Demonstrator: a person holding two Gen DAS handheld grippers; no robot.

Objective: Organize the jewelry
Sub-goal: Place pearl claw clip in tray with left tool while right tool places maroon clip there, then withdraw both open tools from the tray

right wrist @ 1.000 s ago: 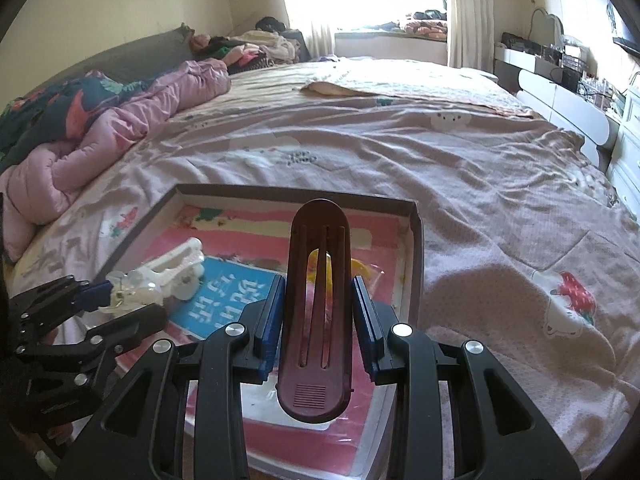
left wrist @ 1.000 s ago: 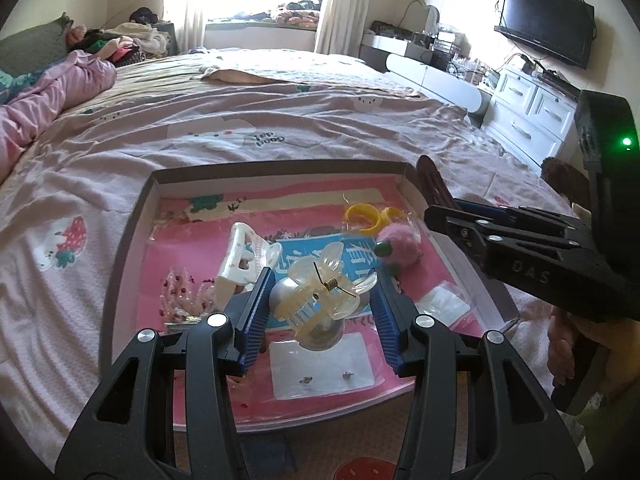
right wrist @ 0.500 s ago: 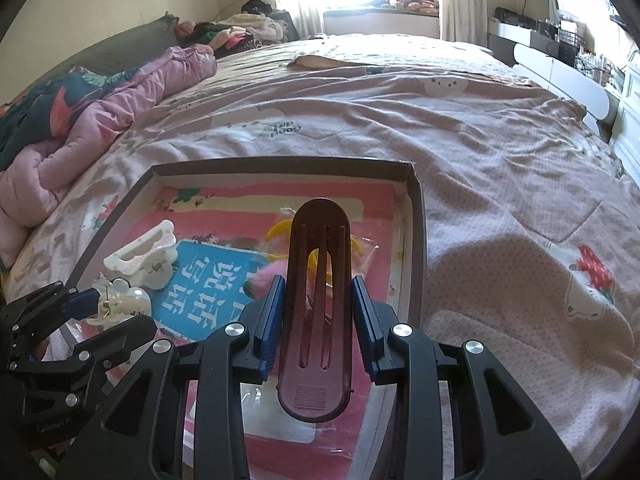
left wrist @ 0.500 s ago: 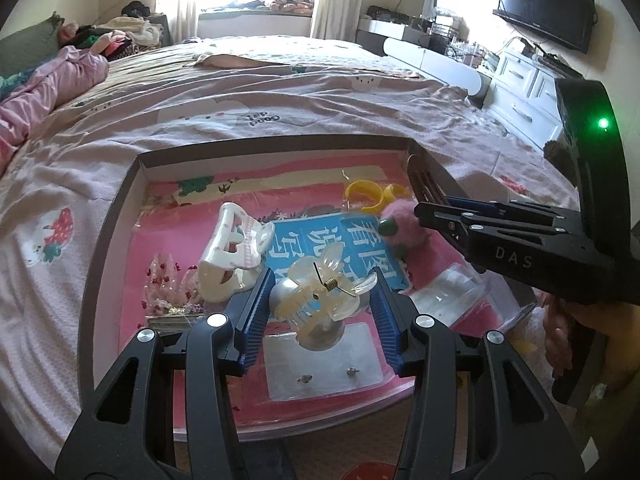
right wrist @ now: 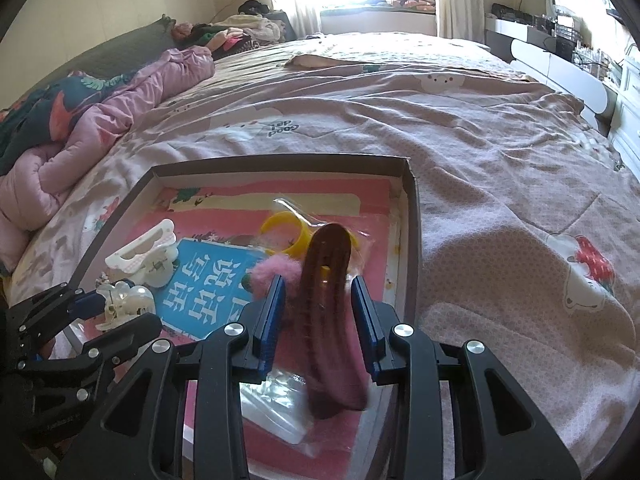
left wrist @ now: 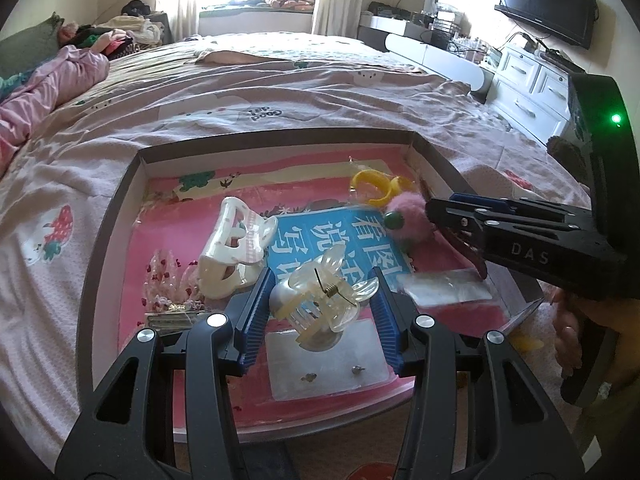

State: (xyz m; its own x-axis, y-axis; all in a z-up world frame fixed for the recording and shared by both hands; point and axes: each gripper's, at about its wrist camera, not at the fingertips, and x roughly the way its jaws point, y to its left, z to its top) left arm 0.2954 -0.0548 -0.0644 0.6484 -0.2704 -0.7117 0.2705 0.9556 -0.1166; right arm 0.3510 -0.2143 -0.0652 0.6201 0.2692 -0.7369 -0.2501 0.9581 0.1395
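Note:
A shallow cardboard tray (left wrist: 104, 240) lies on the bed with jewelry inside. My left gripper (left wrist: 326, 292) is shut on a clear butterfly hair claw (left wrist: 320, 296), holding it low over the tray's near side. My right gripper (right wrist: 319, 312) has its jaws spread; the dark maroon hair clip (right wrist: 332, 320) between them is blurred and dropping toward the tray's right side. The right gripper also shows in the left wrist view (left wrist: 452, 220). In the tray lie a white hair claw (left wrist: 232, 252), a pink fuzzy ball (left wrist: 404, 220), a yellow ring (left wrist: 370, 188) and small clear bags (left wrist: 328, 364).
The tray sits on a pink quilt (right wrist: 500, 152) near the bed's front edge. A pink blanket pile (right wrist: 100, 128) lies at the left. White drawers (left wrist: 532, 84) and a wall television (left wrist: 544, 0) stand at the right. A sparkly hair comb (left wrist: 168, 288) is in the tray's left part.
My right gripper has opened and let go of the maroon clip, which is falling into the tray. Both grippers have moved forward and lower over the tray. The left still holds the clear claw.

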